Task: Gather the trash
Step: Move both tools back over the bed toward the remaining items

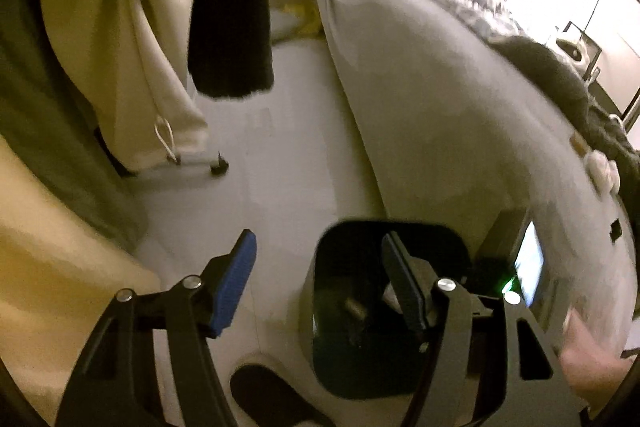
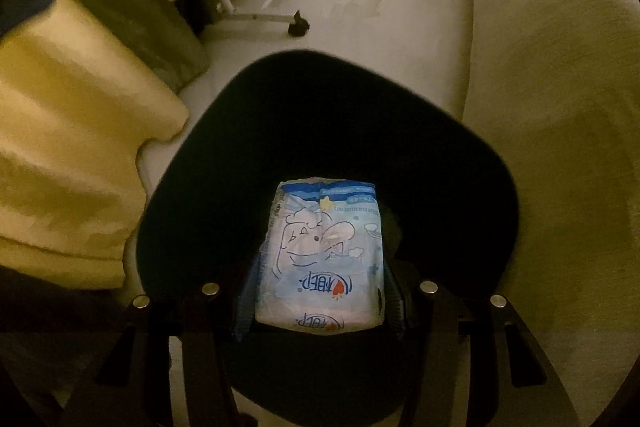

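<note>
Packet: blue-and-white printed plastic wrapper, crinkled, pinched at its lower end in right gripper, jaws closed on both sides. Held directly over open black bin on pale floor, beside bed. Judged light, soft, crushable, not fragile; film likely slippery, so best gripped across the flat faces, well in from the edge. Left gripper: jaws spread wide, nothing between blue pads, poised near bin rim.

Tissue pack above bin, bed to its right.
</note>
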### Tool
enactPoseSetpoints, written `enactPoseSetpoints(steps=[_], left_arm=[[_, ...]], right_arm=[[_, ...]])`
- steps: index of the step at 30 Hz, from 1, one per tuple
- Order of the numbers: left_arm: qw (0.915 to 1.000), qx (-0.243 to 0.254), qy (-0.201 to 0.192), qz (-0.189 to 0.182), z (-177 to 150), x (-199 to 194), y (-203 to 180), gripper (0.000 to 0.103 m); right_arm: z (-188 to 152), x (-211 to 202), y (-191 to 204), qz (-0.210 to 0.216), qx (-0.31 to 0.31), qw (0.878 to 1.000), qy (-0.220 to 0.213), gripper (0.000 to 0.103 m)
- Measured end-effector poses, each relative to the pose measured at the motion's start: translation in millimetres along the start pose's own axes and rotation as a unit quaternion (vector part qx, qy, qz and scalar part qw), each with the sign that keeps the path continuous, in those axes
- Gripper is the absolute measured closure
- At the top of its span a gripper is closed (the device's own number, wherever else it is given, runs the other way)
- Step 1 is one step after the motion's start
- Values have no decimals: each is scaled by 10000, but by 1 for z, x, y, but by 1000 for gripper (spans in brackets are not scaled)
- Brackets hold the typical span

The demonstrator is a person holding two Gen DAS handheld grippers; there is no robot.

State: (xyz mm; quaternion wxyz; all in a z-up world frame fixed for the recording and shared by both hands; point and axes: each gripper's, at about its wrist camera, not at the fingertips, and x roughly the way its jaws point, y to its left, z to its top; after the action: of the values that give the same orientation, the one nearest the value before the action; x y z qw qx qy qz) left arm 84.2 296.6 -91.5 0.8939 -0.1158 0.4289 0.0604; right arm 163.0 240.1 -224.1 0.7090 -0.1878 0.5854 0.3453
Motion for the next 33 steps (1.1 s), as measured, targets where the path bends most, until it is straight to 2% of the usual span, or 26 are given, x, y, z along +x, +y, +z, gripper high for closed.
enactPoseSetpoints(steps=[3, 5, 7, 11, 17, 26, 33], left_arm=[[9994, 3, -333, -15, 10, -11, -3, 33], [9985, -12, -536, -49, 17, -19, -6, 32], [9972, -57, -741, -74, 23, -28, -8, 28], [9925, -103, -1215, -124, 34, -48, -17, 27], [9865, -101, -1612, -287, 50, -65, -38, 18], [9837, 141, -1725, -482, 64, -64, -94, 12], [9822, 254, -1703, -756, 70, -56, -135, 10]], right_arm=[[-4, 2, 2, -18, -32, 10000, 46, 38], [-7, -3, 1, 17, -30, 10000, 11, 25], [-5, -5, 1, 54, -40, 10000, -57, 24], [-4, -25, 3, 108, -93, 9993, -338, 24], [-6, -68, -7, 96, -123, 9960, -879, 23], [-18, -142, -43, -165, -20, 9837, -1790, 21], [-49, -186, -84, -467, 125, 9758, -2134, 21]])
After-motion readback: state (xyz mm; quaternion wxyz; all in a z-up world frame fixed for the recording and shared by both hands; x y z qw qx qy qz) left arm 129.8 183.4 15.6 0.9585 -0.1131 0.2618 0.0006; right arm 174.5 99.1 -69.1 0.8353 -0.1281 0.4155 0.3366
